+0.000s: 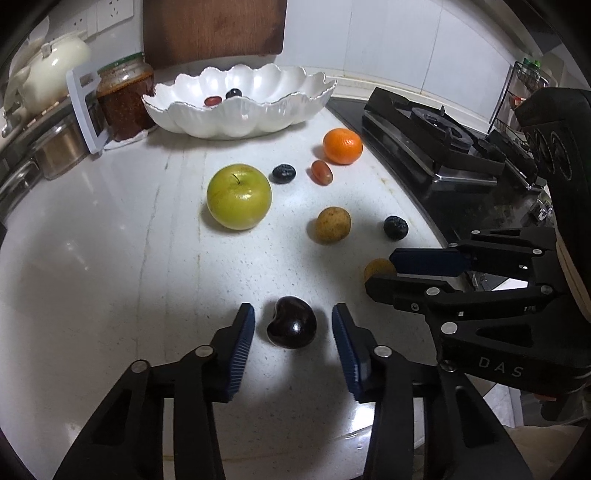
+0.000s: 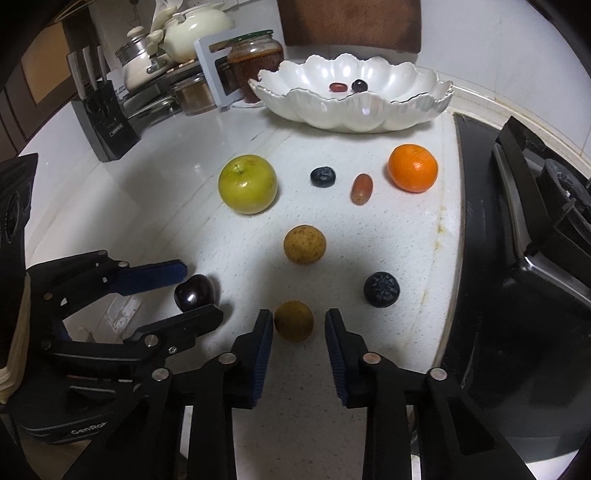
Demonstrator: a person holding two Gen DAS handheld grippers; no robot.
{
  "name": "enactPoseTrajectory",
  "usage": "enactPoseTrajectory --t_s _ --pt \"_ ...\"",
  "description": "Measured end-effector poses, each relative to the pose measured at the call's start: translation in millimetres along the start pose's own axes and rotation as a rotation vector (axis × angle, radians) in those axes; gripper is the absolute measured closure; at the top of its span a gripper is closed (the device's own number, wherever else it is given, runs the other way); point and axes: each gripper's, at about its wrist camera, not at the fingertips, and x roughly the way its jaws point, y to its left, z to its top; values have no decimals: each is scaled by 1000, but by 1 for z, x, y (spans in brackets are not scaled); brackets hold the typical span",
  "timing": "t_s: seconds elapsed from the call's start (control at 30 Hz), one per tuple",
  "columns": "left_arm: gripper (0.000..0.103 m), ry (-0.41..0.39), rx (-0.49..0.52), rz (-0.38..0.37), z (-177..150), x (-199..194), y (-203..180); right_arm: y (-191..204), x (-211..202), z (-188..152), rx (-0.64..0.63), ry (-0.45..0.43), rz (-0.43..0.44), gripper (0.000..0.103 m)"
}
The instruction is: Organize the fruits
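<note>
My left gripper [image 1: 292, 317] is open around a dark cherry [image 1: 291, 323] on the white counter, not touching it. My right gripper [image 2: 299, 321] is open around a small brown longan [image 2: 293, 320]. The right gripper also shows in the left wrist view [image 1: 384, 271] around that longan [image 1: 376, 268]. Farther off lie a green apple [image 1: 239, 196], an orange tangerine [image 1: 342, 146], a second longan [image 1: 332, 225], a red grape [image 1: 321, 172] and two dark berries [image 1: 283, 173] [image 1: 395, 228]. A white scalloped bowl [image 1: 258, 118] holds a grape and a dark berry.
A black gas stove [image 1: 436, 147] borders the counter on the right. A jar [image 1: 125, 99], a white frame [image 1: 86, 110], pots and a knife block [image 2: 103, 122] stand at the back left. A wooden board [image 1: 214, 29] leans on the wall.
</note>
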Motion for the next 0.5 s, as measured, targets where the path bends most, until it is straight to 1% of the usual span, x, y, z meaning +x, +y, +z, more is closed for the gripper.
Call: enactPoseTrajectory --t_s 0.03,0.17,0.5 --pt "62 3 -5 -5 0 1 0 1 1 0 -3 6 2 77" --pt "75 13 -16 -15 -1 4 2 2 2 -1 -4 9 9 79" --pt "76 -8 -55 -25 2 -4 6 0 -1 -1 8 0 0 79"
